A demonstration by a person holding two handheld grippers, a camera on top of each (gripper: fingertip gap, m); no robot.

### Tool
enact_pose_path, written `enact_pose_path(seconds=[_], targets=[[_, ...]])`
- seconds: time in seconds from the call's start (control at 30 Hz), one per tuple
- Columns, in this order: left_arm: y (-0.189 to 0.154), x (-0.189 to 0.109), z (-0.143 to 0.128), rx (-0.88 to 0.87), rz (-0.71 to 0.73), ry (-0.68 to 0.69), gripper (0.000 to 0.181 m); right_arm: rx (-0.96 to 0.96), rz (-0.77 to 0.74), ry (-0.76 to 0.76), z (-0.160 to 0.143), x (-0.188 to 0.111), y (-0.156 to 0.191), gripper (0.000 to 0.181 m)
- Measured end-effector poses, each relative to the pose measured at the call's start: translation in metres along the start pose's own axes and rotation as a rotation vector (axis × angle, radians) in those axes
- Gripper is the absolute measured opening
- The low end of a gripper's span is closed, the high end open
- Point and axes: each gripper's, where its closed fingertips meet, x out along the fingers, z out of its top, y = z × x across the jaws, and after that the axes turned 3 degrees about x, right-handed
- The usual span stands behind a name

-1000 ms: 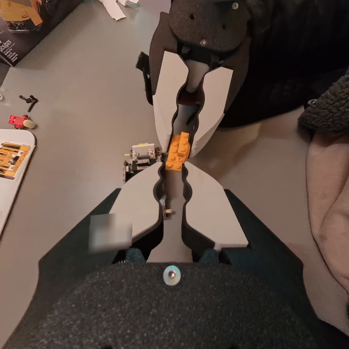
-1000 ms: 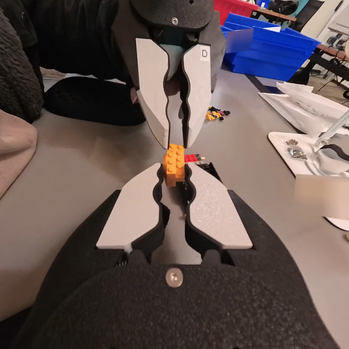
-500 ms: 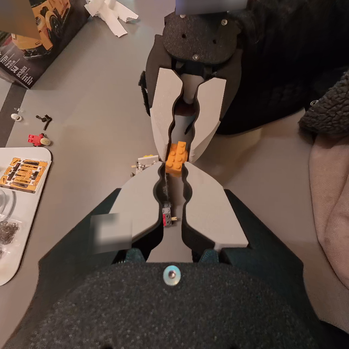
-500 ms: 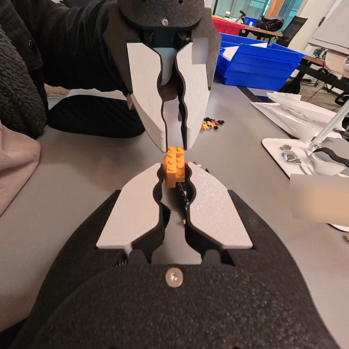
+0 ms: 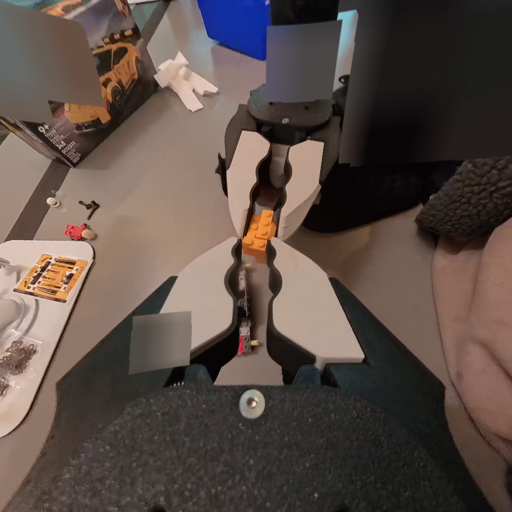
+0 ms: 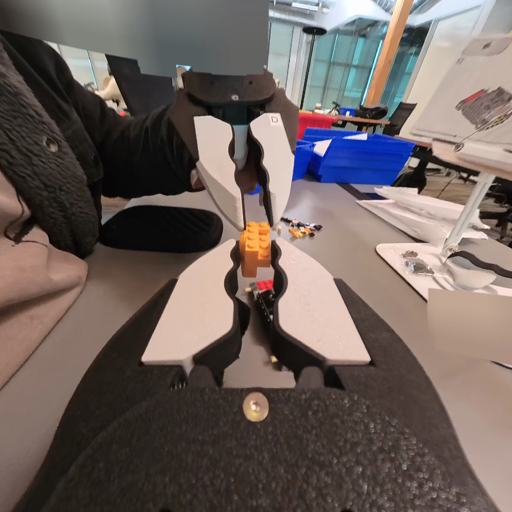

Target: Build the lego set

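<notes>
Orange studded lego bricks (image 5: 259, 232), stacked into a small stepped cluster, sit held above the grey tabletop (image 5: 155, 194) between my two grippers, which meet tip to tip.

1. Left gripper (image 5: 254, 243): I read its white fingers as pinched on the lower end of the orange cluster, closed to the width of the brick.
2. Right gripper (image 6: 255, 243): its white fingers (image 6: 199, 299) are clamped on the sides of the same cluster, studs facing its camera. In the right wrist view the left gripper's tips touch the cluster's top edge.
3. Below the grippers, a narrow dark grey lego assembly with a red end (image 5: 244, 327) lies on the tabletop, visible through the gap between the fingers.

Surroundings, left wrist view: a black set box picturing a yellow car (image 5: 110, 83) stands at the far left, with crumpled white paper (image 5: 182, 80) beside it. A small red piece (image 5: 74, 231) and loose black parts (image 5: 90, 206) lie near a white tray (image 5: 80, 250) carrying an orange sticker sheet (image 5: 52, 277). Blue plastic bins (image 6: 357, 160) stand beyond, in the right wrist view.
</notes>
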Motion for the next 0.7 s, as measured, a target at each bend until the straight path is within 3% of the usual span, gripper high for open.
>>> enact_pose_path(seconds=[0.3, 0.7], targets=[[0.004, -0.008, 0.035, -0.037, -0.002, -0.14, 0.019, 0.013, -0.033, -0.177, 0.032, -0.011, -0.004, 0.021], [0.001, -0.013, 0.042, -0.013, -0.004, -0.158, 0.025, 0.008, -0.011, -0.184, 0.033, -0.012, 0.0, 0.021]])
